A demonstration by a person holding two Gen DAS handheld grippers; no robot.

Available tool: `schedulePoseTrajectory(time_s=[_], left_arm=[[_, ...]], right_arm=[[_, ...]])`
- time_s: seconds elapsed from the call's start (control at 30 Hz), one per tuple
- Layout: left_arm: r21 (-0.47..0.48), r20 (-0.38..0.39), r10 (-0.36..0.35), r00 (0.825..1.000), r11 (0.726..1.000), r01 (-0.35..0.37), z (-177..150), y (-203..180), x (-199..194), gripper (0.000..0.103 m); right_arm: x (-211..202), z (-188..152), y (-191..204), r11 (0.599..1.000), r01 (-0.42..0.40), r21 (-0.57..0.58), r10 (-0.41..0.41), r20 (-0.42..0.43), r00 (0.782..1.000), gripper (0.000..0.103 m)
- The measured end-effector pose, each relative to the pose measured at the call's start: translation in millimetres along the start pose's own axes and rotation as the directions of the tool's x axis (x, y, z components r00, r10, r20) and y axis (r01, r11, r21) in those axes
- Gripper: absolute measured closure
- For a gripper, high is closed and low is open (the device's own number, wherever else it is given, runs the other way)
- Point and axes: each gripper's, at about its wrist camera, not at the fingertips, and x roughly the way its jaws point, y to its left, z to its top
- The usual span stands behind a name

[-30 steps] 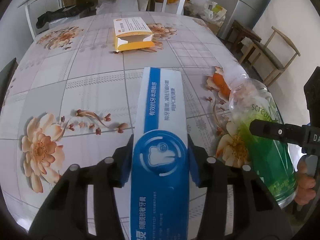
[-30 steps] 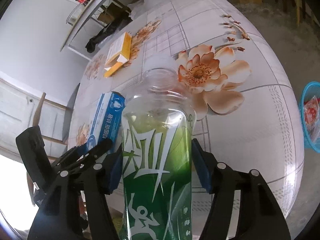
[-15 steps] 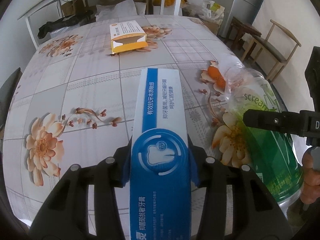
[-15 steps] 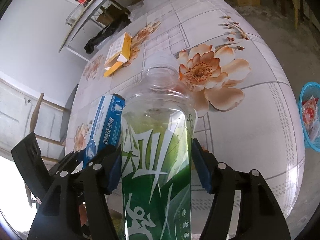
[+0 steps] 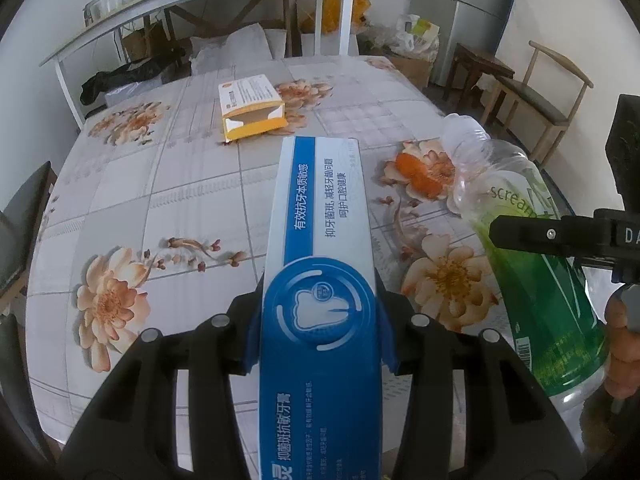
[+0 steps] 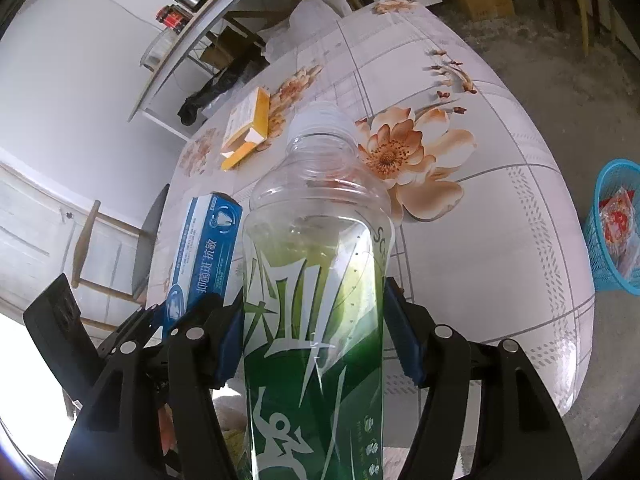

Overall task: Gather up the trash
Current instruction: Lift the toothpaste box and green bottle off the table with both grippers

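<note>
Glossy blue-and-white cardboard toothpaste box [image 5: 320, 320] between matt black plastic left gripper [image 5: 318, 332] fingers. Clear smooth plastic bottle with shiny green film label [image 6: 316, 320] in right gripper [image 6: 316, 344]. Beyond: smooth floral tablecloth [image 5: 168, 184], matt yellow-and-white paper carton [image 5: 250, 110].

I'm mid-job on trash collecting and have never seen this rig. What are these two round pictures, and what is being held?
No robot: a person holds a pair of tongs in each hand, each with a fisheye camera looking along its fingers. In the left wrist picture, the left tongs clamp a blue-and-white toothpaste box. In the right wrist picture, the right tongs clamp an empty green-labelled bottle. An open yellow carton lies on the flowered table. A blue basket stands on the floor beside it.
</note>
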Motion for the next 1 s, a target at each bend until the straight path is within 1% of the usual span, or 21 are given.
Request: schedulePoseTrajectory(time_s=[0.2, 0.57, 1.0], left_arm=[[0.017, 0.022, 0.010, 1.000, 1.000, -0.011, 2, -6, -9, 0.060], [0.041, 0.040, 0.024, 0.999, 0.999, -0.026, 4, -17, -17, 0.060], [0.062, 0.046, 0.026, 0.999, 0.998, -0.029, 7, -26, -20, 0.060]], right_arm=[[-5, -1, -3, 1.000, -0.015, -0.001, 0.015, 0.006, 1.000, 0.042], [-13, -3, -12, 0.999, -0.043, 0.013, 0.043, 0.016, 0.999, 0.042], [-17, -3, -19, 0.998, -0.061, 0.028, 0.060, 0.024, 0.998, 0.042]])
